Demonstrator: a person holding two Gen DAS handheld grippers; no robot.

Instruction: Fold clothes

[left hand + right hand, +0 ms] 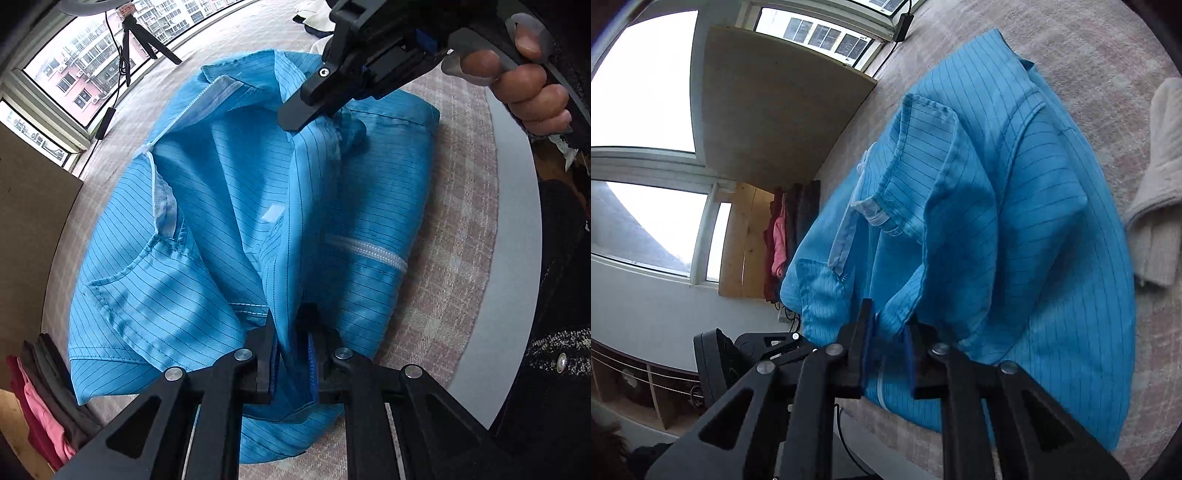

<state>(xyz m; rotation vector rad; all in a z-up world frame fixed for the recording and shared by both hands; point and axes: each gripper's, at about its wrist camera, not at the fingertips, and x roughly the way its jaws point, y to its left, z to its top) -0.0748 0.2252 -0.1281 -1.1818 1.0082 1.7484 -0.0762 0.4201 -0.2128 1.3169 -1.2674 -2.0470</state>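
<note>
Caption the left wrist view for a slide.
Both grippers, left gripper and right gripper, pinch the blue striped jacket.

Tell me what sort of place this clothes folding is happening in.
Probably a room in a high-rise flat, set up for recording. The blue garment lies on a cloth-covered table by large windows facing apartment blocks, folded clothes are stacked nearby, and a small tripod stands on the table.

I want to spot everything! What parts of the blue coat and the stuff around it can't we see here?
- Blue coat: its near hem, left wrist view, behind the left gripper.
- Where the right gripper pinches, right wrist view: buried in folds.
- Cream garment: cut off by the lens edge.
- Folded clothes pile: cut off at the left edge.
</note>
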